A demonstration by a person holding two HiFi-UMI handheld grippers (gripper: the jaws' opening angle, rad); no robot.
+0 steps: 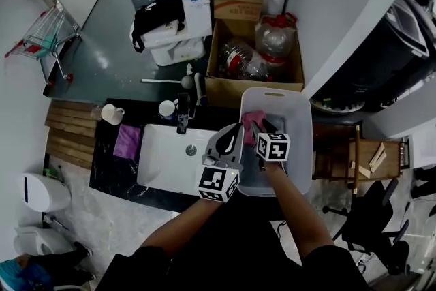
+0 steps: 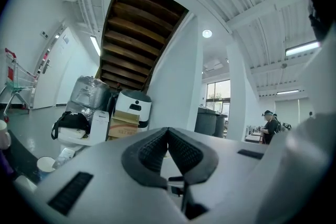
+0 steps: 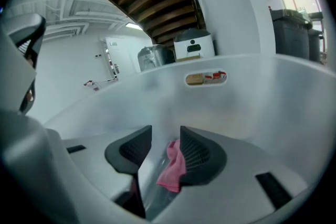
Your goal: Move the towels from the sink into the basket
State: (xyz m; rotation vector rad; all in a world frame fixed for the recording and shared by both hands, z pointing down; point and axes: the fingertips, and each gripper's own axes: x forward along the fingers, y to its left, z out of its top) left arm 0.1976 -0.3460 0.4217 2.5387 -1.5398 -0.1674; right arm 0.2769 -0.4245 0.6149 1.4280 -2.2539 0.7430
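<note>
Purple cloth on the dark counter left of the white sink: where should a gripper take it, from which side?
Probably the edge nearest the white sink basin, coming down from above. The purple cloth looks spread flat with no raised fold, so only an edge offers a pinch.

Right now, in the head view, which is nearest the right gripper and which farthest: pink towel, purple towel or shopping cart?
From the right gripper:
1. pink towel, in the basket, right by the gripper.
2. purple towel, on the counter left of the sink.
3. shopping cart, on the floor, far upper left.
</note>
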